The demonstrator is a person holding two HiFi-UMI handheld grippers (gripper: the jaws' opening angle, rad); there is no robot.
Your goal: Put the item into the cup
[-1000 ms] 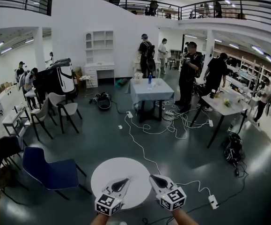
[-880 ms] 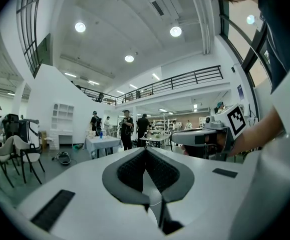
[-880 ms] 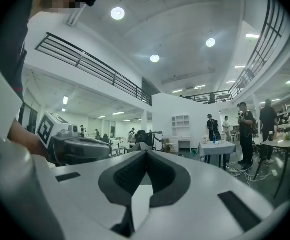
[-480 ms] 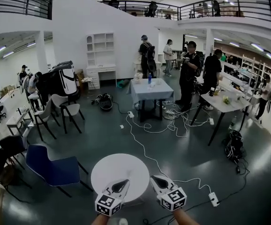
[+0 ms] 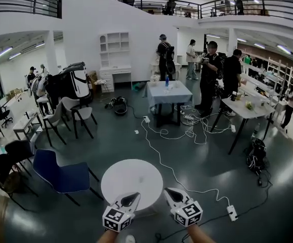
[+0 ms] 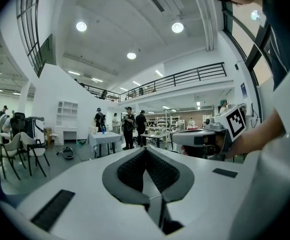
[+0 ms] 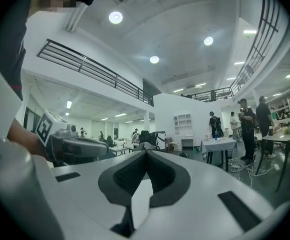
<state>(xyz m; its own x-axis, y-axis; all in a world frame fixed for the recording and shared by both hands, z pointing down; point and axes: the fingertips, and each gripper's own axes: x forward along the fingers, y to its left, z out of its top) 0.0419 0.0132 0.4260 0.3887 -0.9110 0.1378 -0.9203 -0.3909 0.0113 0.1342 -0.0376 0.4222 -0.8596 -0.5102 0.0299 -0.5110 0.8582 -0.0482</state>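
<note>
Jaws of left gripper (image 5: 134, 196) and right gripper (image 5: 168, 191) meet empty near a round white table (image 5: 131, 178); no item or cup shows, so its handling cannot be judged.

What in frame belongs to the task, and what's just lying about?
Job in hand:
- left gripper, shut, empty
- right gripper, shut, empty
- no cup or item can be made out

Lying about:
- round white table, possibly the work surface
- blue chair
- power strip
- blue bottle

Round white table (image 5: 131, 180) on dark grey floor (image 5: 207, 158), white cable (image 5: 161, 157) trailing past it, power strip (image 5: 232, 212) nearby
</note>
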